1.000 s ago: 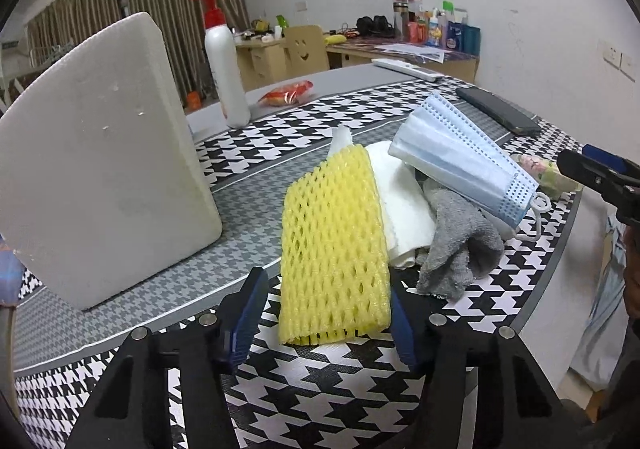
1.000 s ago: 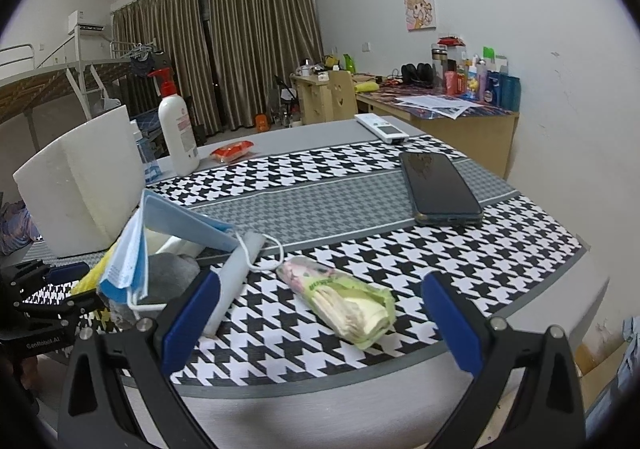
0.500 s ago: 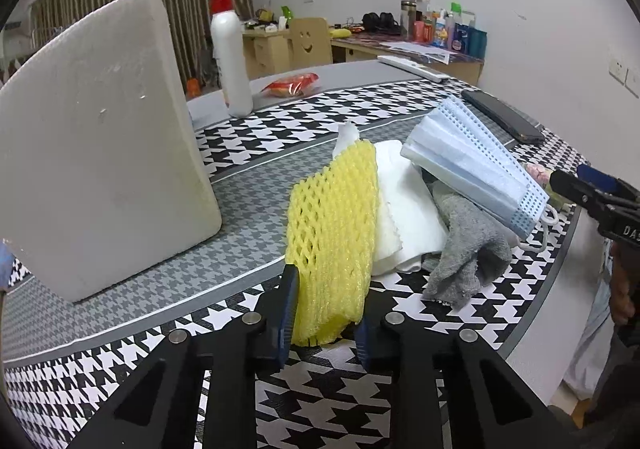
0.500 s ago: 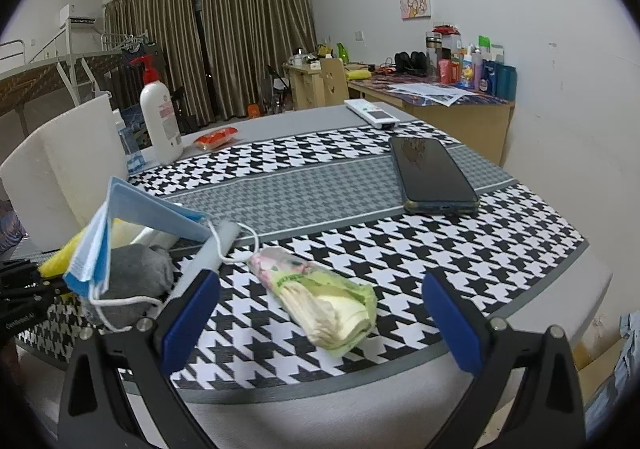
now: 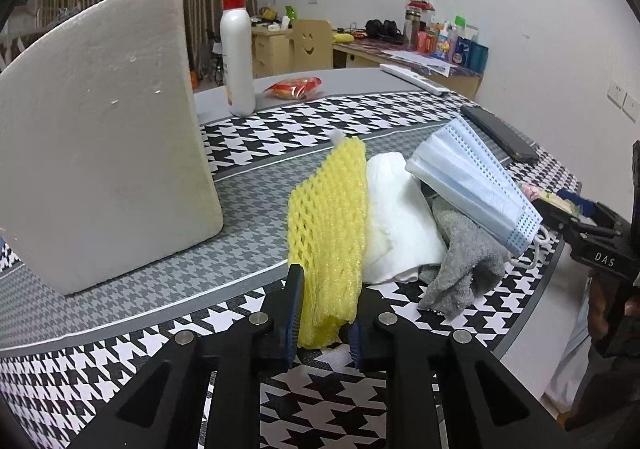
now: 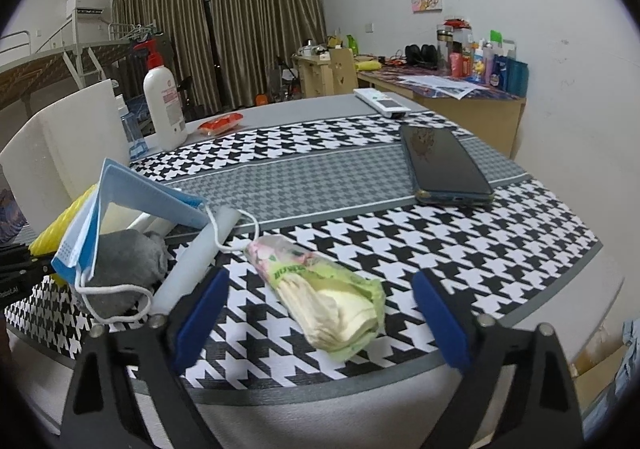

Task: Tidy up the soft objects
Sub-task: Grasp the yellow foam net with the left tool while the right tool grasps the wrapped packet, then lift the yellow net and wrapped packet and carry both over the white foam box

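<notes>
The left gripper (image 5: 325, 323) pinches the near end of the yellow foam net (image 5: 330, 225); its jaws have just been closing, and the blue pads now press the net from both sides, squeezing it narrow. The net stands on edge on the counter (image 5: 248, 189), which wears a black-and-white houndstooth cloth with a grey band. Touching the net on its right lies a folded white cloth (image 5: 396, 217), then a crumpled grey cloth (image 5: 464, 261), and a blue face mask (image 5: 476, 189) leans across both of these. To the left of the net, apart from it, stands a large white foam block (image 5: 100, 129). Farther back are a white pump bottle (image 5: 238, 49) with a red head and a small red packet (image 5: 294, 87).

The right gripper (image 6: 320, 319) is spread wide, its jaws having just been closing a little, with nothing pressed between the pads. A green-wrapped tissue pack (image 6: 332, 301) lies on the counter between and just beyond its fingers, not touched by either. A white foam tube (image 6: 200, 249) lies just left of the pack, near the mask's ear loop. A dark phone (image 6: 444, 165) rests far right, and a white remote (image 6: 382, 102) lies beyond it.
</notes>
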### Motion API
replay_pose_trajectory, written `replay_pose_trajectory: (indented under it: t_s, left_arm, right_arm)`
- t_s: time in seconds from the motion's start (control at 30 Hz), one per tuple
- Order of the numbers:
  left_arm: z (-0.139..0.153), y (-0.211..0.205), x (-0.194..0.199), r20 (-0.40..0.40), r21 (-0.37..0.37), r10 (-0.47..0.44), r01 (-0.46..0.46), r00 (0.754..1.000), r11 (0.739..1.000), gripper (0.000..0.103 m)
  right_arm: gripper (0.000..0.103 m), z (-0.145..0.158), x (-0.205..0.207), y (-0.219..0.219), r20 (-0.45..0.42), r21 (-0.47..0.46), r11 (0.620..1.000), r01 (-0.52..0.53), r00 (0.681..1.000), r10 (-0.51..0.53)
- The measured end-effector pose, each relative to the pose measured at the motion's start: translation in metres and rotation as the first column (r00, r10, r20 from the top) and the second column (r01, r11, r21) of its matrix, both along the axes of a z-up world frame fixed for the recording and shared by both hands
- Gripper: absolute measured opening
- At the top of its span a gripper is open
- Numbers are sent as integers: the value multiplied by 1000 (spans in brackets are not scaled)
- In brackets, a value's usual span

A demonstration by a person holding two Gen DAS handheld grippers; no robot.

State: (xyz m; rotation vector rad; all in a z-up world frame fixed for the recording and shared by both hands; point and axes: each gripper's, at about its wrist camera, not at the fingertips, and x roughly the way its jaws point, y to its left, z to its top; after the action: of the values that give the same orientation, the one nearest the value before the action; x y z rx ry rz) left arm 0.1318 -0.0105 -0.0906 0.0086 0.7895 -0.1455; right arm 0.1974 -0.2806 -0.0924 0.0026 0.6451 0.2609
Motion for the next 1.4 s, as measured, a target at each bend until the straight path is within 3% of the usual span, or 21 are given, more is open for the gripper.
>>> replay_pose_trajectory:
  t_s: [0.2,0.33,0.5,0.73,1.4]
  left_arm:
    - [0,-1,-1,-3,-5,-10,10,1000,1000,21]
    - [0,-1,0,-3,-8,-12,12,1000,1000,21]
    - [1,-1,-1,0,-11,-9,9,1000,1000,21]
    - [5,1,-5,26,-12,-10,10,1000,1000,11]
    - [29,14,-28,120,-34,9,-5,993,999,10]
  right_arm:
    - [73,-5,2,6,-26,-43,999,-14,1000,13]
    - [53,-6,5,6,-36,-59,998,-14,999,11]
    - [39,-4,3,7,-38,-53,998,-31,999,29]
    - [33,6,-3,9,-13,-33,998,-47,999,47]
    - [31,27,-16,19,29,-24,997,-70,997,70]
